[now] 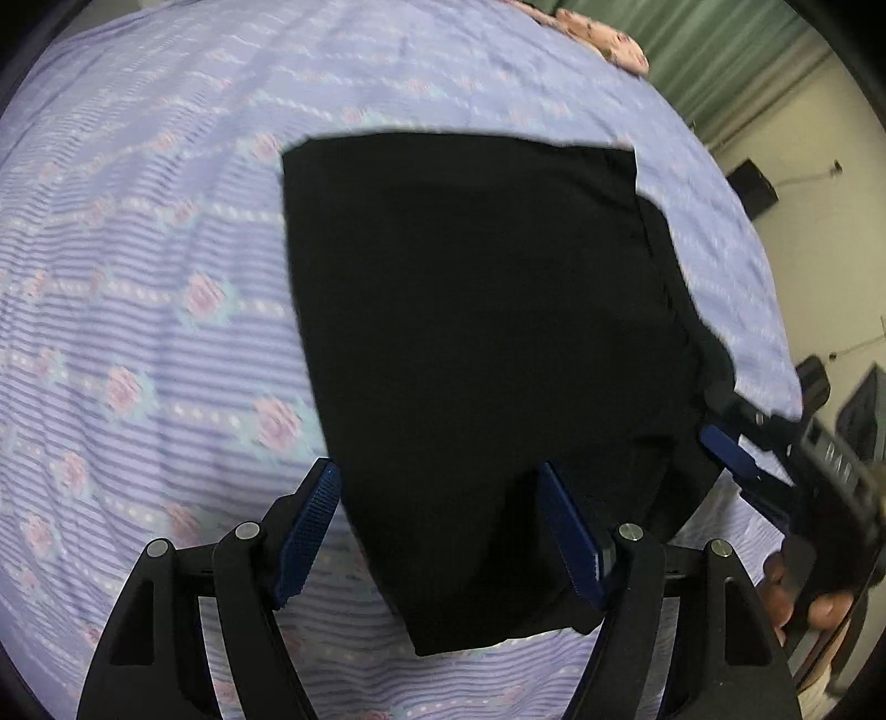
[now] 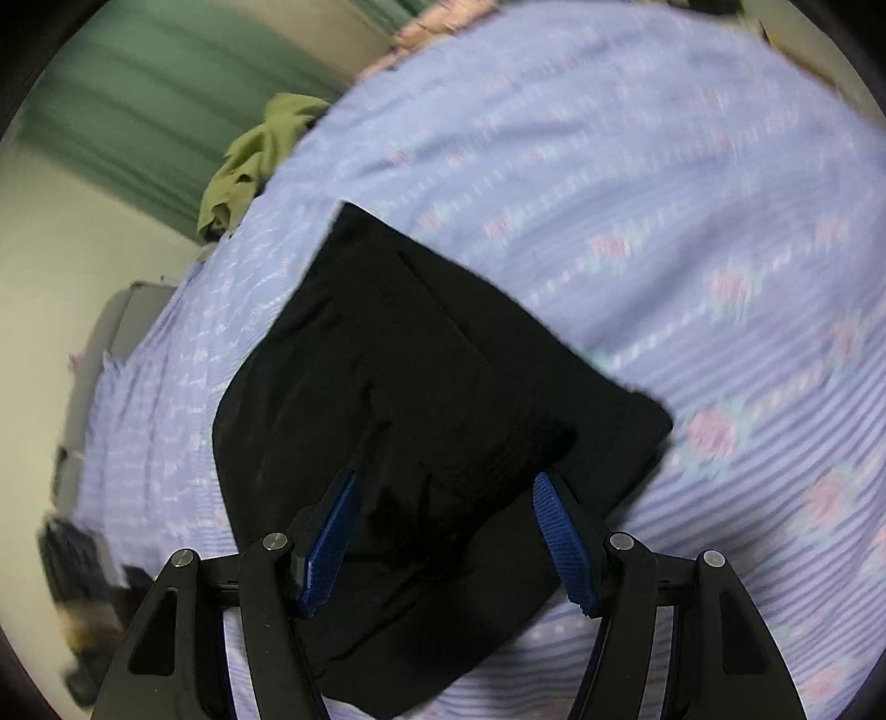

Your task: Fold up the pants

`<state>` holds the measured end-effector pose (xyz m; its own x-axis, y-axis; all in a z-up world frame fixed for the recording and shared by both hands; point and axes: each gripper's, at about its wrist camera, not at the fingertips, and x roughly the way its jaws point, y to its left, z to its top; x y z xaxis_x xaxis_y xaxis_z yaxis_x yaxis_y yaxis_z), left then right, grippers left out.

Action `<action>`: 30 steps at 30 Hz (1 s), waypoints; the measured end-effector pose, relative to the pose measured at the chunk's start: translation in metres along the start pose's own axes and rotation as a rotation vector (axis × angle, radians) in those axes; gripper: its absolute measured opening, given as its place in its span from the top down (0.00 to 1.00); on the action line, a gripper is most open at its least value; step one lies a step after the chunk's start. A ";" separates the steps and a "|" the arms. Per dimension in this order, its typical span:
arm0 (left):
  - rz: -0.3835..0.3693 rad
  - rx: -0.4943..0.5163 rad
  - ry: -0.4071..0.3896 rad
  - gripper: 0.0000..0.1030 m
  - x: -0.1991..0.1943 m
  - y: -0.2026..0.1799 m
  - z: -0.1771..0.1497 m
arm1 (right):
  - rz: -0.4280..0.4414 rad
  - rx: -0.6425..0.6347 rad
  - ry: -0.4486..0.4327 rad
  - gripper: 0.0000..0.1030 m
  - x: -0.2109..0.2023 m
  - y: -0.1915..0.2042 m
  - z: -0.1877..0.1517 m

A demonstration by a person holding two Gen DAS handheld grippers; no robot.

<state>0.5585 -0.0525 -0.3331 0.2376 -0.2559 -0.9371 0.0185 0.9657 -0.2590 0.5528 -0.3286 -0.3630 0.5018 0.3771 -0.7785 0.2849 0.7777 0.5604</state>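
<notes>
The black pants (image 1: 476, 332) lie folded into a compact rectangle on a lilac patterned bedsheet (image 1: 138, 277). My left gripper (image 1: 440, 498) is open, its blue pads spread over the near edge of the pants, holding nothing. My right gripper (image 2: 443, 509) is open too, above the near part of the pants (image 2: 421, 387), empty. The right gripper also shows at the right edge of the left wrist view (image 1: 775, 459), beside the pants' right side, held by a hand.
A pink floral pillow (image 1: 603, 39) lies at the far end of the bed. An olive-green garment (image 2: 255, 160) is bunched at the bed's far left edge. Green curtains (image 2: 155, 105) and a pale wall lie beyond. Dark objects (image 2: 83, 576) sit off the bed's left side.
</notes>
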 end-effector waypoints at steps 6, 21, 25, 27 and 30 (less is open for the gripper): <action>0.041 0.049 -0.002 0.29 0.013 -0.008 -0.008 | 0.150 0.215 0.035 0.36 0.020 -0.028 0.003; 0.022 0.092 0.015 0.29 0.012 -0.027 -0.018 | -0.080 -0.005 -0.135 0.65 -0.015 0.008 0.017; 0.030 0.086 0.027 0.25 0.016 -0.031 -0.026 | -0.115 0.005 -0.088 0.62 0.001 -0.004 0.033; 0.036 0.094 0.038 0.24 0.018 -0.033 -0.031 | -0.121 0.053 -0.071 0.47 0.003 -0.016 0.034; 0.035 0.104 0.054 0.24 0.014 -0.034 -0.039 | -0.176 0.061 -0.136 0.35 -0.017 -0.018 0.027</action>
<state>0.5231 -0.0911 -0.3469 0.1868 -0.2217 -0.9571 0.1123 0.9726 -0.2034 0.5610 -0.3622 -0.3518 0.5444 0.1634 -0.8227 0.4247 0.7921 0.4383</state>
